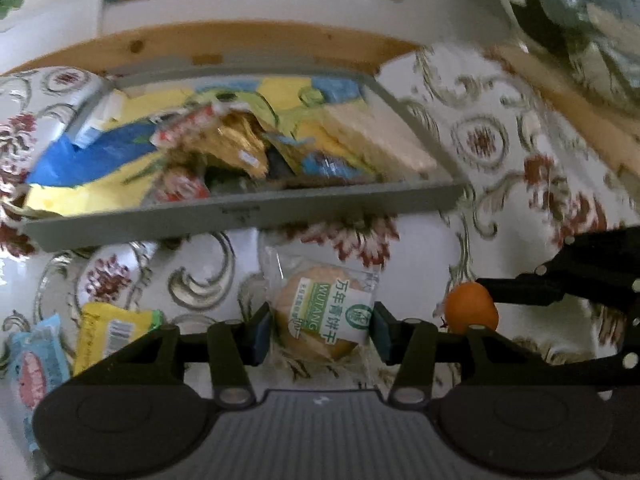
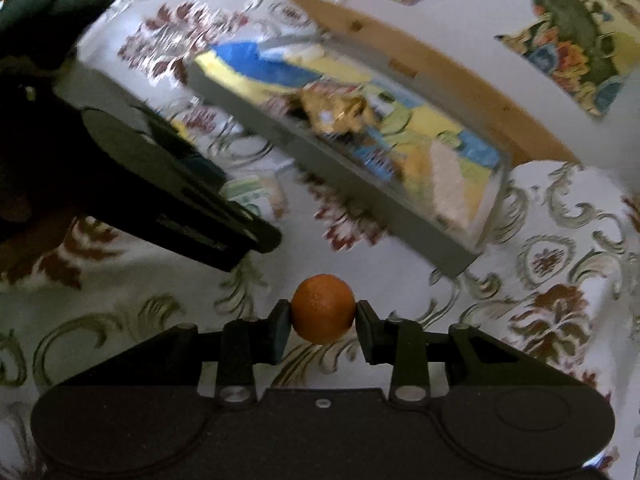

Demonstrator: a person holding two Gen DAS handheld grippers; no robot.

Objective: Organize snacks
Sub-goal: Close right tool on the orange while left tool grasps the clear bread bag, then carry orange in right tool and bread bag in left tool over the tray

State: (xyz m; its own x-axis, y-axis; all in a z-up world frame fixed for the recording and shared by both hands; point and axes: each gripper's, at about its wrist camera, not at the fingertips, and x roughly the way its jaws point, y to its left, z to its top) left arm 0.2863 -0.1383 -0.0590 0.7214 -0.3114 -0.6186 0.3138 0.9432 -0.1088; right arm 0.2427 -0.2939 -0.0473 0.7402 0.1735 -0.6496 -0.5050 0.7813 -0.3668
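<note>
**Both grippers holding snacks near the tray**

Left gripper jaws clamp a crinkly clear-wrapped round biscuit. Right gripper jaws pinch a smooth orange ball, possibly fruit. Beyond, a grey rectangular tray of wrappers rests on the floral-clothed desk.

We see a round biscuit in a clear wrapper with a green-and-white label, flat at 6 o'clock. A small orange fruit sits at 4 o'clock. The grey tray at 12 o'clock holds jumbled snack packets.
</note>
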